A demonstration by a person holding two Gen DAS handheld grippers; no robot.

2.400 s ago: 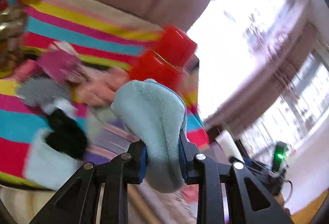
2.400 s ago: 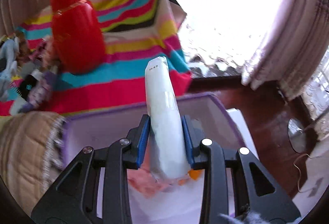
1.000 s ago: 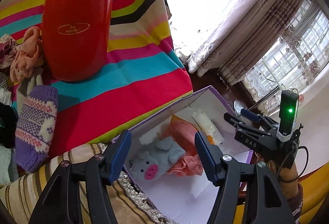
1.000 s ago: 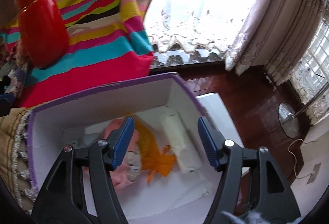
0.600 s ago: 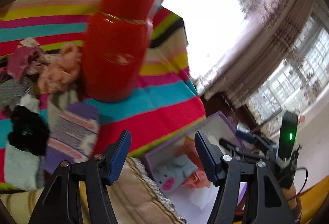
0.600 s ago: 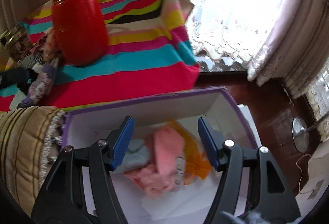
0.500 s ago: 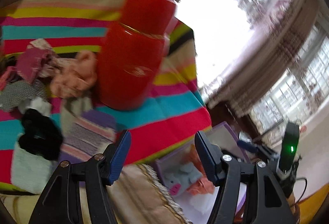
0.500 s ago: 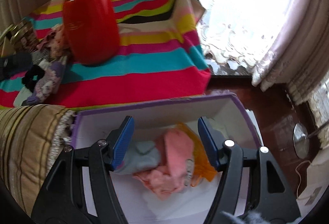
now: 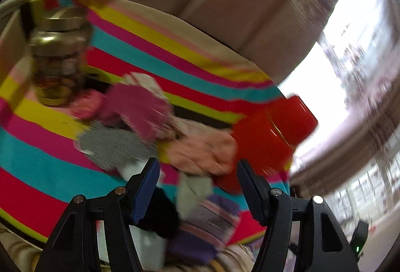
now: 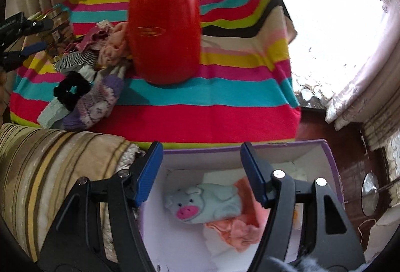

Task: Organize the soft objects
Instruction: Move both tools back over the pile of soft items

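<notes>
The right gripper [image 10: 201, 172] is seen released, its blue pads spread with nothing between them. Below and behind it, at the lower centre of the right wrist view, a purple-edged box [image 10: 275, 147] lies open. Inside, a pale blue pig toy [image 10: 205, 202] rests on a pink cloth [image 10: 240, 229]; part of that cloth and the box's right interior are hidden behind the gripper's right finger. Above the box, a striped cloth [image 10: 225, 94] is spread, with a red flask [image 10: 163, 22] standing upright at the upper centre. To the flask's left a heap of soft items is observed: a purple patterned sock [image 10: 97, 104], a black scrunchie [image 10: 71, 89] and a peach cloth [image 10: 112, 47]. A jar [image 10: 58, 22] behind the heap is partly covered. A striped cushion [image 10: 50, 167] fills the lower left.

The left gripper [image 9: 197, 177] is likewise released and empty. Its view is heavily blurred. Beyond the pads, at centre, a magenta item [image 9: 140, 107], a grey knitted piece [image 9: 112, 144] and the peach cloth [image 9: 202, 149] can be made out, but outlines cannot be resolved. The purple sock [image 9: 207, 227] and a black item lie behind the fingers, cut off at the lower edge. The jar [image 9: 58, 57] appears at the upper left, the flask [image 9: 265, 142] tilted in the frame at the right.
</notes>
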